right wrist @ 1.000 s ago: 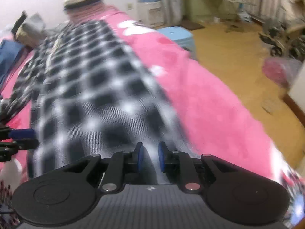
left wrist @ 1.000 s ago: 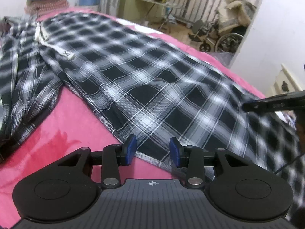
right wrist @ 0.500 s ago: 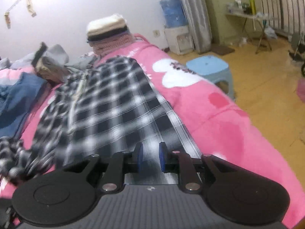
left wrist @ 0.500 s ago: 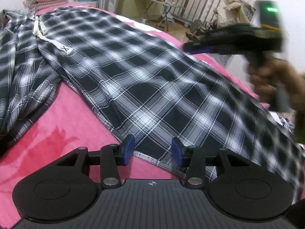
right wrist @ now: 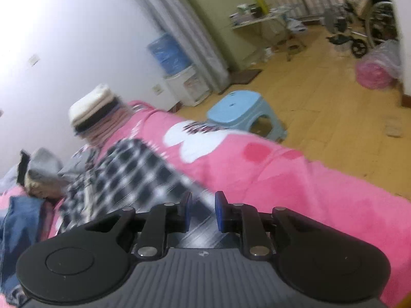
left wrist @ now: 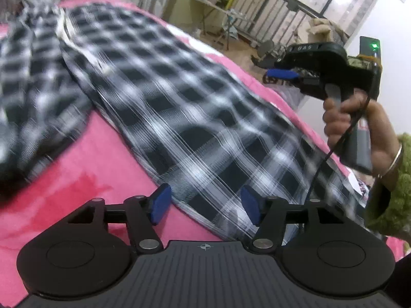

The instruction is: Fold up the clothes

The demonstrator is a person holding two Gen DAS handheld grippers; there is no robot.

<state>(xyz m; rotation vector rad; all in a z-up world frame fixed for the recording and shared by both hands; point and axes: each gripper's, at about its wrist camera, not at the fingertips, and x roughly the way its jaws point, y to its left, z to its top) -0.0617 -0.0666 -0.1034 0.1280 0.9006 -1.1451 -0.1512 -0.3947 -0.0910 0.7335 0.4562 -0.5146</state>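
Trousers (left wrist: pixel 195 128): checked, flat on bed (left wrist: pixel 84 159), hem lower centre.
Left gripper (left wrist: pixel 204 205): jaws opening, empty; straddle hem squarely.
Right gripper (right wrist: pixel 201 211): jaws narrow, grip unclear.

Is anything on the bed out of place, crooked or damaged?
Nothing looks damaged or spilled. The plaid trousers lie diagonally across the pink blanket, one leg flat, the other bunched at the left edge, not yet folded. A folded clothes stack sits neatly at the far end.

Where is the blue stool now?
In the right wrist view the blue stool stands on the wooden floor, upper middle, just beyond the pink bed.
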